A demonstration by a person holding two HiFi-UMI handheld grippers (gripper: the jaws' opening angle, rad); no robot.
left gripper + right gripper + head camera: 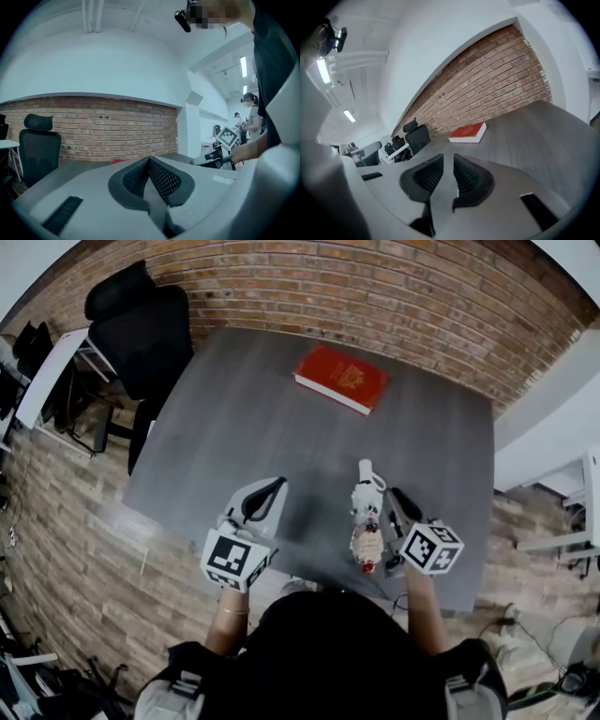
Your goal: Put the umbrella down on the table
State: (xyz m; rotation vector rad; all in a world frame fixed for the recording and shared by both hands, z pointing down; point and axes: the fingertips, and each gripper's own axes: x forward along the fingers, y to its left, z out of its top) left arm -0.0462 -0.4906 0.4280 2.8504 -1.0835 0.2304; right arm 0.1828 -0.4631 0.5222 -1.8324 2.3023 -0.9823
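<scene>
Though the red book (341, 378) shows no legible print, left fingers (136, 180) touch; right fingers (471, 178) gape slightly.

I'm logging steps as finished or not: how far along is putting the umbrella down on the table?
It looks essentially done: the umbrella lies on the table near its front edge, beside the right gripper. Nothing is in hand: the right gripper view shows its jaws nearly together with nothing between them, and the left gripper is shut and empty. What is left is at most drawing the grippers away.
</scene>
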